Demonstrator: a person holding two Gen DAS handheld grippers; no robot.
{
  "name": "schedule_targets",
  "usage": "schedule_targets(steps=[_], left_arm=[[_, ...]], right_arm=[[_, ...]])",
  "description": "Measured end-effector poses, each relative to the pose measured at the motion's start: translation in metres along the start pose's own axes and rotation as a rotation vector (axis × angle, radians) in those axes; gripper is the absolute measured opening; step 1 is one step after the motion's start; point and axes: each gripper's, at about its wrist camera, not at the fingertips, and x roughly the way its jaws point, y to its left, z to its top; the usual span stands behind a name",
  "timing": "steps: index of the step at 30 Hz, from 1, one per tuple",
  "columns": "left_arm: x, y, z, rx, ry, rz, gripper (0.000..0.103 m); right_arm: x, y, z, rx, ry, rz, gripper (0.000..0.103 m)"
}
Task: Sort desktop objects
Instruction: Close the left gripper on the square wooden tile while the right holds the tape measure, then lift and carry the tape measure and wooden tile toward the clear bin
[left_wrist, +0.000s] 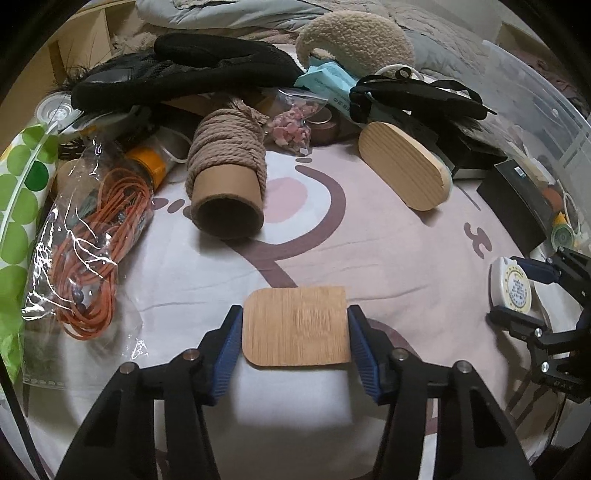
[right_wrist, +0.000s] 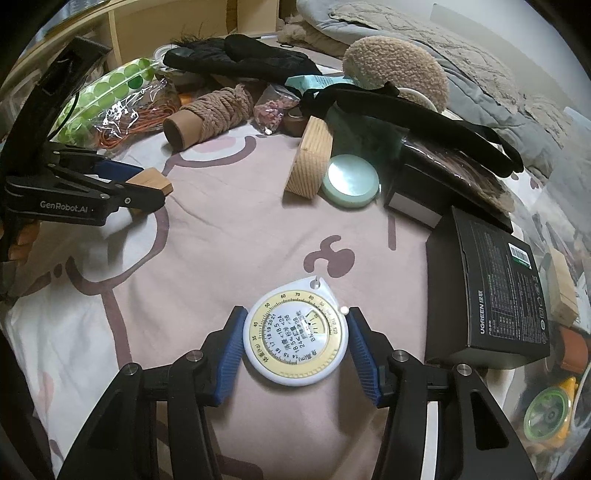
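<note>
A small flat wooden board (left_wrist: 295, 326) with rounded corners sits between the blue pads of my left gripper (left_wrist: 294, 314), which presses on both of its side edges. The right wrist view shows that gripper (right_wrist: 146, 184) at the left with the board (right_wrist: 155, 181) held a little above the pink bedsheet (right_wrist: 229, 229). My right gripper (right_wrist: 295, 317) is shut on a round white tape measure (right_wrist: 295, 339) with a yellow dial, its pads on both sides. From the left wrist view the same tape measure (left_wrist: 511, 290) shows at the far right.
A rope-wound cardboard tube (left_wrist: 225, 173), a bag of orange cord (left_wrist: 96, 251), an oval wooden block (left_wrist: 404, 166) and black gloves (left_wrist: 184, 74) lie at the back. A black box (right_wrist: 495, 288), a pale green disc (right_wrist: 351, 181) and a clear bin (left_wrist: 535, 92) are at the right.
</note>
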Motion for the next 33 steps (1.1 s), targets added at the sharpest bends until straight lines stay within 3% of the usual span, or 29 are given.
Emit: schedule_targets(steps=[3, 6, 7, 12, 19, 23, 33], left_arm=[[0.004, -0.005, 0.004, 0.02, -0.005, 0.0, 0.057], [0.008, -0.009, 0.007, 0.008, 0.001, 0.005, 0.08], [0.01, -0.013, 0.009, 0.009, 0.0, 0.01, 0.082], [0.018, -0.031, 0.019, 0.02, 0.006, 0.065, 0.081], [0.025, -0.034, 0.042, -0.107, 0.028, 0.065, 0.057], [0.03, -0.036, 0.054, -0.141, 0.035, 0.052, 0.057], [0.036, -0.065, 0.083, -0.066, 0.001, 0.067, 0.057]], right_arm=[[0.001, 0.001, 0.0, -0.006, 0.004, 0.001, 0.055], [0.001, 0.001, 0.0, -0.005, 0.006, 0.005, 0.055], [0.002, 0.001, 0.0, -0.004, 0.006, 0.006, 0.055], [0.002, 0.002, 0.001, -0.002, 0.005, 0.011, 0.055], [0.003, -0.001, -0.001, 0.016, 0.002, 0.028, 0.055], [0.003, 0.0, -0.001, 0.011, 0.003, 0.026, 0.055], [-0.004, 0.001, 0.001, 0.019, -0.004, 0.017, 0.055]])
